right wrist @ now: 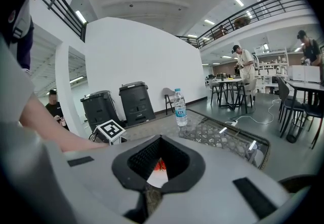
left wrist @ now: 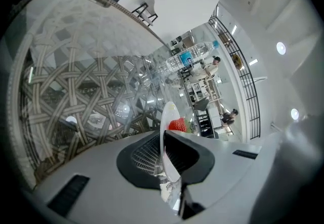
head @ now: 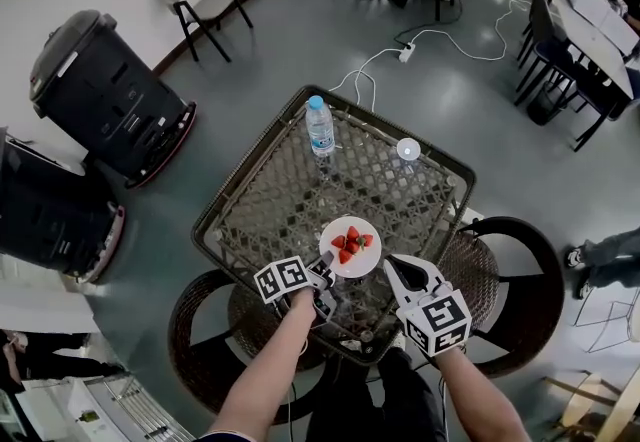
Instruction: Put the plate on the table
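Note:
A small white plate (head: 356, 267) carrying several strawberries (head: 350, 242) hovers over the near edge of the glass-topped wicker table (head: 262, 192). My left gripper (head: 322, 276) is shut on the plate's left rim. In the left gripper view the plate (left wrist: 166, 116) runs edge-on between the jaws of the left gripper (left wrist: 164, 163), with a strawberry (left wrist: 177, 125) beyond. My right gripper (head: 398, 270) sits just right of the plate with its jaws together and nothing in them. In the right gripper view the right gripper (right wrist: 152, 188) frames the plate (right wrist: 158, 178) just ahead.
A water bottle (head: 319, 127) stands at the table's far side, and a small white round object (head: 408, 149) lies to its right. Wicker chairs (head: 512, 270) flank the near end of the table. Black bins (head: 100, 90) stand at the left.

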`<state>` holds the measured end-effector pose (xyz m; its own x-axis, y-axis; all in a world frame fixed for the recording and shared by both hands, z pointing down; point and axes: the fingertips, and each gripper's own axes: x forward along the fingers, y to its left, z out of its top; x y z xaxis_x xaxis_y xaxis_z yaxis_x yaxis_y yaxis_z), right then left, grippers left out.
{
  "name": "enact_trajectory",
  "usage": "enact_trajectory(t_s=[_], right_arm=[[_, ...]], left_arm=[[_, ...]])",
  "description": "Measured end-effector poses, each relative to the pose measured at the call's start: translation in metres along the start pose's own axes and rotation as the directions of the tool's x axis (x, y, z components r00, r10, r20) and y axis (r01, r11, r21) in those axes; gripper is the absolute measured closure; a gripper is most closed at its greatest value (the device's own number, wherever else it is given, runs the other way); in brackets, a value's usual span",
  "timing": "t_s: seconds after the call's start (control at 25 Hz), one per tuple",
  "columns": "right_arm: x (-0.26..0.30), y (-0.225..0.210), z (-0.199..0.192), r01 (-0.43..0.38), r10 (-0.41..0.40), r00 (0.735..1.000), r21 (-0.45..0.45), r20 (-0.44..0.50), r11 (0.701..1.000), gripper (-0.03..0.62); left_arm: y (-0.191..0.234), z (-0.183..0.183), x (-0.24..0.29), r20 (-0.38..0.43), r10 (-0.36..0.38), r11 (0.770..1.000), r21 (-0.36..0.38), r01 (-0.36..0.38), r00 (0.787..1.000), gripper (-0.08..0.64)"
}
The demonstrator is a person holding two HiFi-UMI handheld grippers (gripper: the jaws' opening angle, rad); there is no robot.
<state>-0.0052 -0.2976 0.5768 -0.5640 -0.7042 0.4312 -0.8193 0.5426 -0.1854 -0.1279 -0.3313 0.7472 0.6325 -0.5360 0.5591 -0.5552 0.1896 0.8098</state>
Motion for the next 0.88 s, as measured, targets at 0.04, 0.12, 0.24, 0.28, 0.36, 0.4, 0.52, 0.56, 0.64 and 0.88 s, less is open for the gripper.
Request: enact_trajectory(t_s=[0.04,0.12,0.24,0.28,0.36,0.4,0.52,0.56,0.64,0.88], right_arm=[[0.0,0.0,0.0,-0.003,0.003,1.0,0.001,-0.001,1.0,0.589],[0.001,-0.001,-0.002,-0.007,0.007,1.0,0.003,-0.003,1.0,0.589],[0.002,-0.001,-0.002,-0.015,0.015,1.0,0.007,-0.007,1.0,0.589],[0.001,-0.001,-0.002,-0.018,0.018,1.0,0.008,-0.008,1.0,0.589],[0.001,-0.002,-0.002,-0.02,0.02,1.0,0.011,-0.008,1.0,0.589],[0.0,-0.002,-0.002,-0.02,0.02,1.0,0.013,-0.009,1.0,0.589],[0.0,-0.005,-0.004,-0.021,0.022,1.0,0.015,-0.009,1.0,0.589],[0.0,-0.005,-0.005,-0.022,0.022,1.0,0.016,-0.009,1.0,0.589],[-0.001,-0.006,-0.005,-0.023,0.023,1.0,0.018,-0.008,1.0,0.589],[-0.001,-0.009,-0.004,-0.03,0.03,1.0,0.02,-0.009,0.999,0.589]], left_arm=[[0.0,0.0,0.001,0.001,0.01,1.0,0.01,-0.01,1.0,0.541],[0.001,0.0,0.002,0.001,0.035,0.999,0.031,-0.035,0.999,0.541],[0.003,0.001,0.002,0.012,0.086,0.994,0.073,-0.087,0.996,0.533],[0.003,0.002,0.001,0.018,0.107,0.99,0.092,-0.108,0.994,0.53],[0.004,0.003,0.001,0.025,0.147,0.981,0.125,-0.149,0.989,0.521],[0.004,0.003,0.001,0.028,0.165,0.976,0.138,-0.168,0.986,0.517],[0.008,0.003,0.002,0.04,0.214,0.96,0.175,-0.217,0.976,0.502],[0.009,0.004,0.002,0.048,0.228,0.954,0.188,-0.233,0.972,0.499],[0.012,0.007,0.0,0.075,0.264,0.937,0.219,-0.274,0.962,0.494],[0.013,0.012,-0.002,0.11,0.31,0.902,0.279,-0.329,0.944,0.485]])
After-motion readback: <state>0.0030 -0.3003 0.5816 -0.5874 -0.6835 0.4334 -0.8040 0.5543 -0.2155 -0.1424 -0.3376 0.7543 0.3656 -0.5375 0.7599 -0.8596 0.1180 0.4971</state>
